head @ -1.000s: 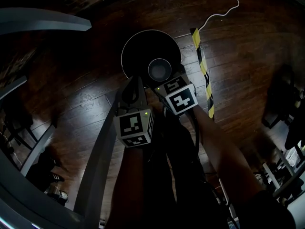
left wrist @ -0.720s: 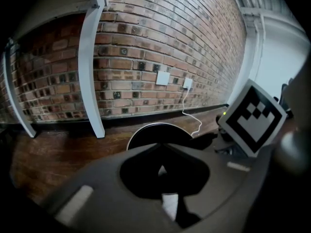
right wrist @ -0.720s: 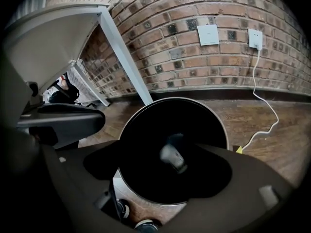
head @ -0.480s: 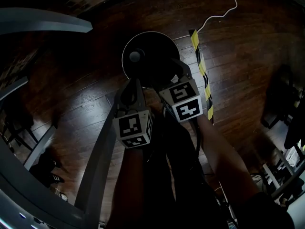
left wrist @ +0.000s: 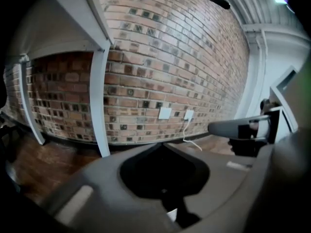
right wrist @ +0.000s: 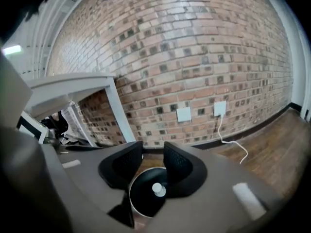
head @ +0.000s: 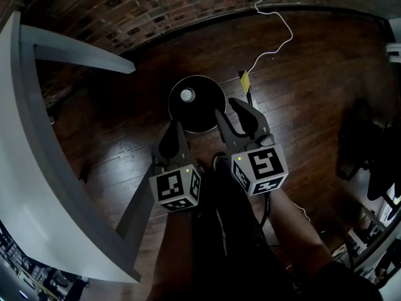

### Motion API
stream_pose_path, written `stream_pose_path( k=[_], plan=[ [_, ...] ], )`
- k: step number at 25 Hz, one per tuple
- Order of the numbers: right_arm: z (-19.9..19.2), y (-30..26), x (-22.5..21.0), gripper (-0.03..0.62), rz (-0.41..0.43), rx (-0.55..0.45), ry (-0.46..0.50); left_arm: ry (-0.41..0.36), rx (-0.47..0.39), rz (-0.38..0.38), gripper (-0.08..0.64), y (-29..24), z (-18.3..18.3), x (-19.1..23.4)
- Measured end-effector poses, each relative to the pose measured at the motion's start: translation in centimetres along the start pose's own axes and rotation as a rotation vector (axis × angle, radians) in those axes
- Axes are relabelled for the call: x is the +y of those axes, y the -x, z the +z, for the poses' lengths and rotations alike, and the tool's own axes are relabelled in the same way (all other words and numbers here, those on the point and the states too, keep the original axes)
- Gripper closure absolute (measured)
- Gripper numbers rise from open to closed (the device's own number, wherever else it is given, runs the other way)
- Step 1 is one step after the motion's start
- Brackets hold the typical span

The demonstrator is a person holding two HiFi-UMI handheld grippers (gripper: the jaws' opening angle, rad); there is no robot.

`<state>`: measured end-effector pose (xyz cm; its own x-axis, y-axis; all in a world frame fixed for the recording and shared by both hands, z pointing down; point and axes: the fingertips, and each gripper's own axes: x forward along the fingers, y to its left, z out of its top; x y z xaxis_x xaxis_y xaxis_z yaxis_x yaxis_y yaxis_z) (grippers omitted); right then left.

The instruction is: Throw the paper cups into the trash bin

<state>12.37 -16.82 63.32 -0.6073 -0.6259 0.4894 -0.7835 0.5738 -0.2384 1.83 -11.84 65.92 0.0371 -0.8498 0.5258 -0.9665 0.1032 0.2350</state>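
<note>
The round black trash bin (head: 207, 93) stood on the dark wooden floor (head: 313, 86) with its mouth open to reach from above. To its right the floor lay passable, crossed only by a thin white cable (head: 289, 30) and a yellow-and-black tape strip (head: 244, 82). The white table (head: 31, 168) and its grey leg (head: 135, 209) closed off the left. The red brick wall (head: 125, 11) barred the far side.

One trash bin (head: 191, 115), one paper cup (head: 187, 95)

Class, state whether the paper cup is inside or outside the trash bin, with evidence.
Inside: the paper cup sits within the trash bin, inside its round rim and against its dark interior.
</note>
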Motion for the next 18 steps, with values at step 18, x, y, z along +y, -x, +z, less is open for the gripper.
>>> stream_pose_path(
  k=[18],
  plan=[
    [30.0, 20.3, 7.4, 0.584, 0.034, -0.454, -0.022, -0.056, -0.490, -0.216, 0.555, 20.2, 32.4, -12.8]
  ],
)
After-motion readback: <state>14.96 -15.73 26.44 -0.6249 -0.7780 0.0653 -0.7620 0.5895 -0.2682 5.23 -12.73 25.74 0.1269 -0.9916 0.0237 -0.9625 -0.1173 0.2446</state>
